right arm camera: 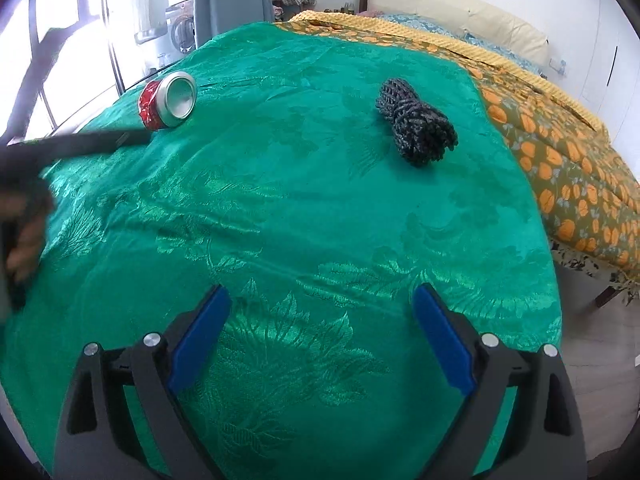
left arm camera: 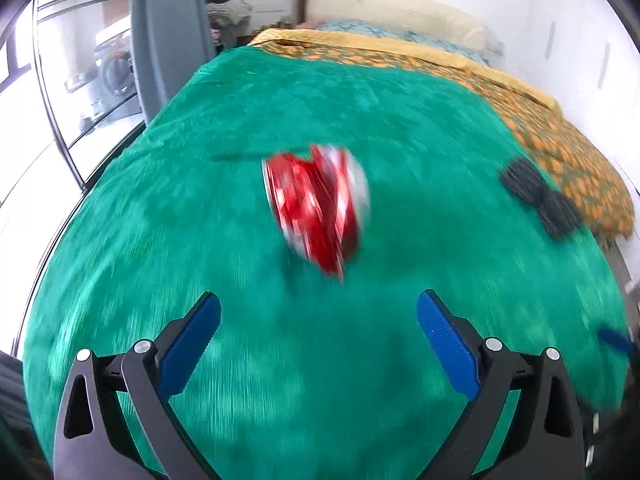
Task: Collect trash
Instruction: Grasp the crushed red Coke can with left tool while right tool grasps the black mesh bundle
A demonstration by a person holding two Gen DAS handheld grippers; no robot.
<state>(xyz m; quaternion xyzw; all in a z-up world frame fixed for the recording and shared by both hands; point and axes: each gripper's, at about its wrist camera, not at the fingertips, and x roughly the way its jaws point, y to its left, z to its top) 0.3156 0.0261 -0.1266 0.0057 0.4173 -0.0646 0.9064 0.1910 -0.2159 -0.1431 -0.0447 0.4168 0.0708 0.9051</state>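
A crushed red can (left arm camera: 316,208) lies on its side on the green cloth (left arm camera: 200,240), blurred in the left wrist view, a short way ahead of my open, empty left gripper (left arm camera: 319,312). In the right wrist view the can (right arm camera: 168,100) lies at the far left with its silver end facing me, and the left gripper's dark finger (right arm camera: 80,142) reaches toward it. A coiled dark rope bundle (right arm camera: 416,128) lies ahead and to the right of my open, empty right gripper (right arm camera: 322,304). It also shows in the left wrist view (left arm camera: 536,196) at the far right.
The green cloth (right arm camera: 280,220) covers a table. A bed with an orange-patterned cover (right arm camera: 568,168) and cream headboard (right arm camera: 460,12) stands to the right. Windows (right arm camera: 60,60), a grey curtain (left arm camera: 168,32) and a washing machine (left arm camera: 112,68) are at the far left.
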